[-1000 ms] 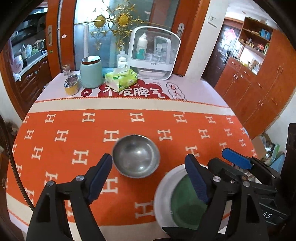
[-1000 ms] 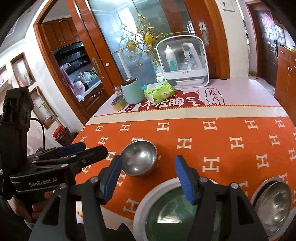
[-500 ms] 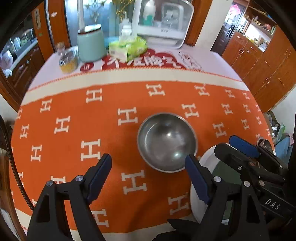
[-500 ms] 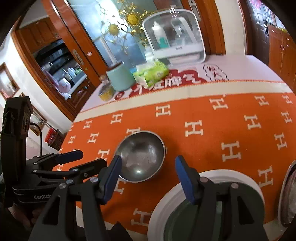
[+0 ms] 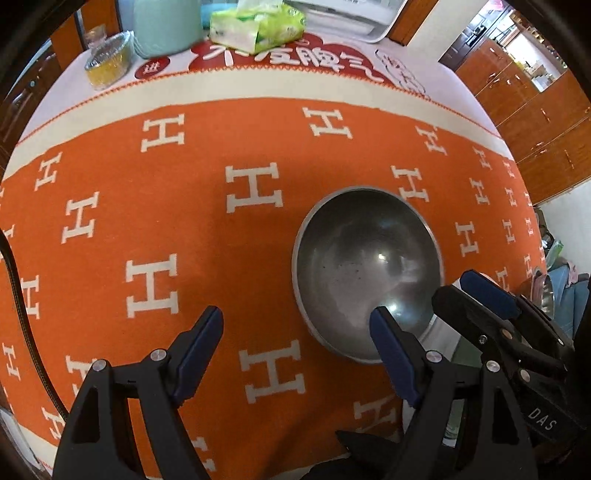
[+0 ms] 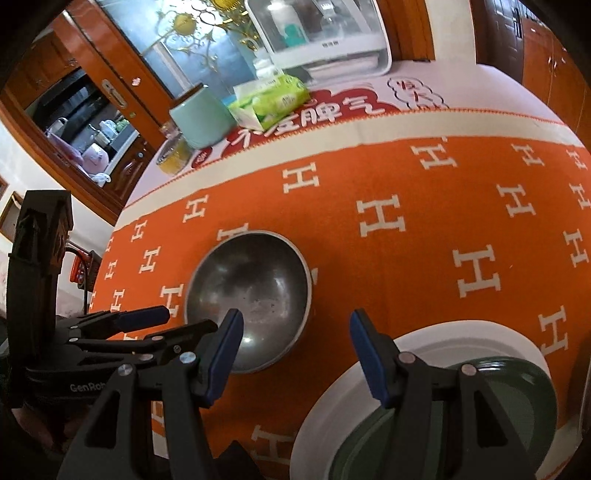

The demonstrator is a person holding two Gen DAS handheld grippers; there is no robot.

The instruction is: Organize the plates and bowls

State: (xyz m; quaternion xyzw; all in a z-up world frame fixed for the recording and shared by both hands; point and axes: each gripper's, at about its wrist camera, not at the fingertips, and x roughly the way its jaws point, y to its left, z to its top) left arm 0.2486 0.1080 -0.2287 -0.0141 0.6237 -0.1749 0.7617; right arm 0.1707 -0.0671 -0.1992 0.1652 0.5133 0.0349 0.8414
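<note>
A steel bowl (image 5: 365, 269) stands upright on the orange H-patterned tablecloth (image 5: 155, 206); it also shows in the right wrist view (image 6: 249, 295). My left gripper (image 5: 295, 334) is open, its right finger over the bowl's near rim and its left finger out over the cloth. My right gripper (image 6: 295, 339) is open and empty, low over the cloth just right of the bowl. A white plate (image 6: 424, 343) holding a green plate (image 6: 517, 406) sits at the near right, partly hidden by my right gripper.
At the table's far side stand a mint canister (image 6: 201, 118), a tissue pack (image 6: 273, 99), a small glass jar (image 5: 109, 62) and a white lidded organizer (image 6: 321, 33). Wooden cabinets (image 5: 535, 99) are to the right. Another steel bowl's edge (image 5: 546, 291) shows at far right.
Both grippers have moved forward and down toward the steel bowl, which now looks much larger. My left gripper's right finger now overlaps the bowl's rim. Both grippers stay open.
</note>
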